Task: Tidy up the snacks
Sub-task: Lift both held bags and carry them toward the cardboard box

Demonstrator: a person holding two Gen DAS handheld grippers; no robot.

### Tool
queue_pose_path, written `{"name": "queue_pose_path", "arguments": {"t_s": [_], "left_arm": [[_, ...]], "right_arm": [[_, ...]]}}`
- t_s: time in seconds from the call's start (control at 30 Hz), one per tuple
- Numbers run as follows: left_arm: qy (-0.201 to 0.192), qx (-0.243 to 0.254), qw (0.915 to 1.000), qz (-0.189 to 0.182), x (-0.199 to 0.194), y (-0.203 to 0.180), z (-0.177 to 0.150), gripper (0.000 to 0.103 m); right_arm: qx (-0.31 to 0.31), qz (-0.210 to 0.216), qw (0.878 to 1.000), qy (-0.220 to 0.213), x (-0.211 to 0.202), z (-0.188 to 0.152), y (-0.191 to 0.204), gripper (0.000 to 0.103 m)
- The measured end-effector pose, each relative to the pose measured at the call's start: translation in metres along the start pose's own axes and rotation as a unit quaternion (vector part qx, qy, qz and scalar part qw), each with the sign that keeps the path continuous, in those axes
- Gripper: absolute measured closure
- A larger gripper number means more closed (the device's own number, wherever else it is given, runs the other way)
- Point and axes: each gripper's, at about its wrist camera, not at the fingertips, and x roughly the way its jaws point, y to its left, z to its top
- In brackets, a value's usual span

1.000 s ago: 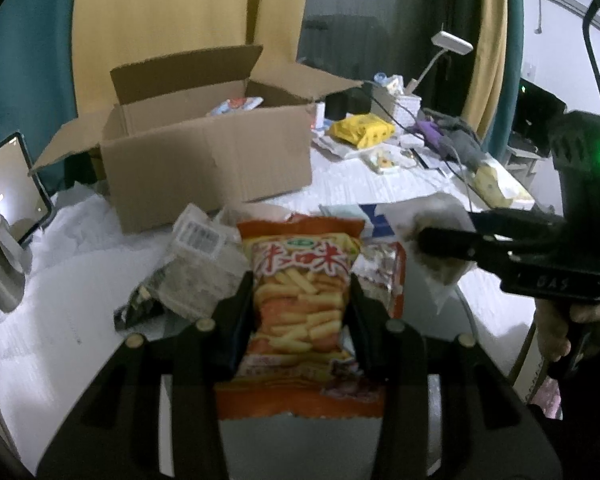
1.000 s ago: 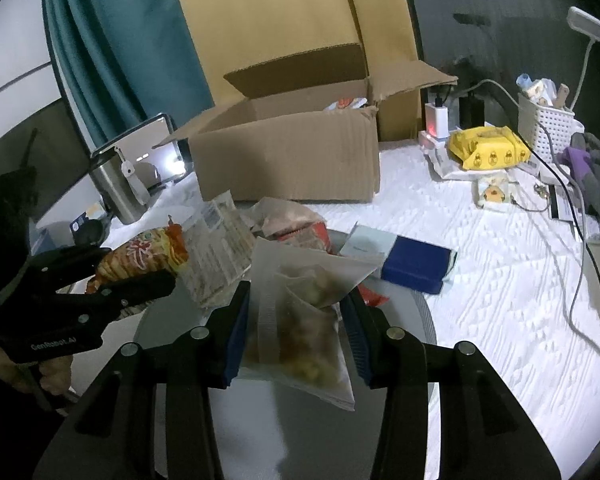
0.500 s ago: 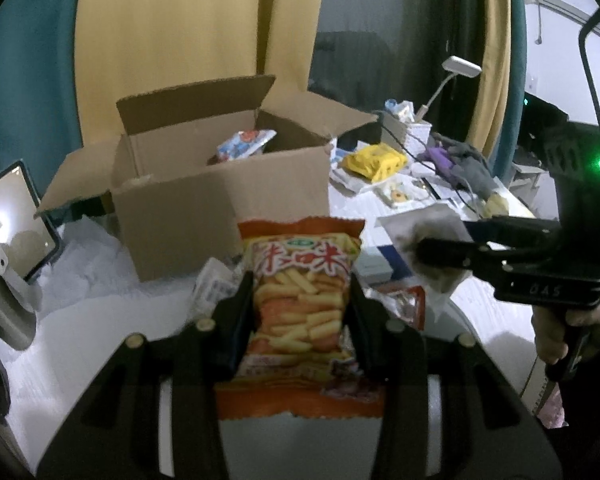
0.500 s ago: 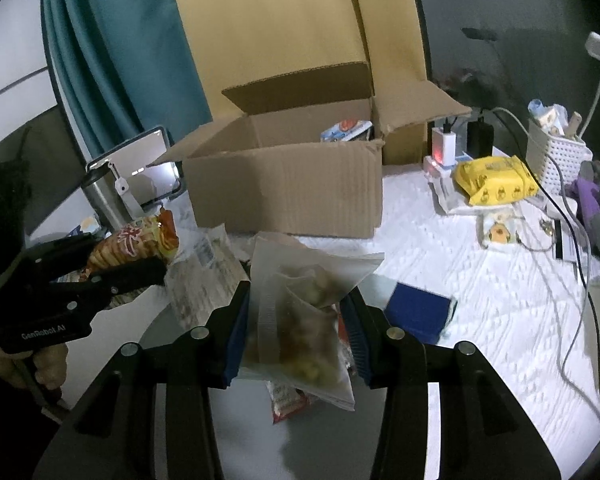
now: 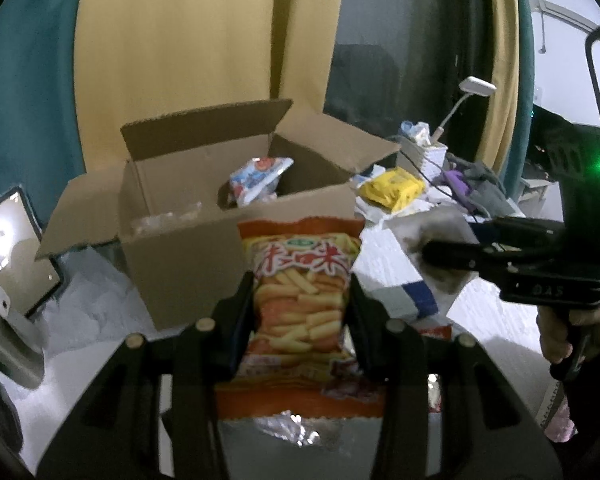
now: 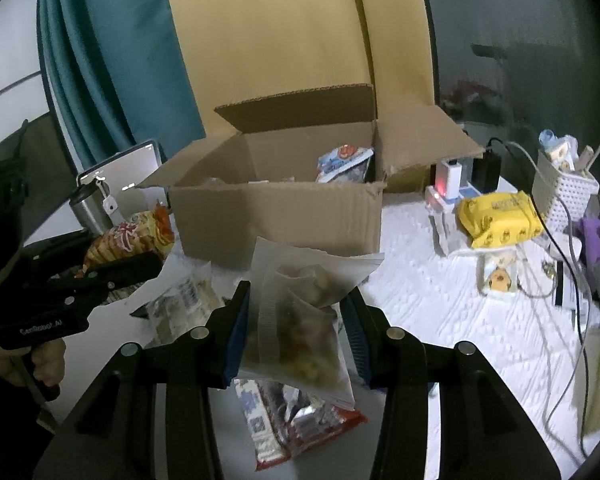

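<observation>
My left gripper (image 5: pixel 300 280) is shut on an orange bag of fries-shaped crisps (image 5: pixel 300 300), held in the air just in front of the open cardboard box (image 5: pixel 188 256). My right gripper (image 6: pixel 298 292) is shut on a clear bag of snacks (image 6: pixel 300 320), also raised in front of the box (image 6: pixel 276 220). A white-and-blue snack pack (image 5: pixel 256 178) leans inside the box at its back right and also shows in the right wrist view (image 6: pixel 342 162). Each gripper appears in the other's view, the right one (image 5: pixel 432 252) and the left one (image 6: pixel 148 264).
A red snack pack (image 6: pixel 296 428) and a clear wrapped pack (image 6: pixel 184 304) lie on the table below. A blue-and-white box (image 5: pixel 404 300), a yellow wipes pack (image 6: pixel 498 218), a white basket (image 6: pixel 564 192), cables, a charger (image 6: pixel 446 184) and a tablet (image 5: pixel 8 252) surround the box.
Both grippers have risen and moved closer to the box with their bags; the box's inside now shows more fully.
</observation>
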Motion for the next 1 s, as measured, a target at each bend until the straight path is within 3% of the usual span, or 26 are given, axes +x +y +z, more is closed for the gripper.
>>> {"name": "queue_pose_path", "arguments": {"t_s": [1.0], "left_arm": [[-0.06, -0.006, 0.9979, 0.023, 0.042, 0.055, 0.069, 0.06]], "right_arm": [[-0.039, -0.022, 0.998, -0.039, 0.038, 0.082, -0.007, 0.056]]}}
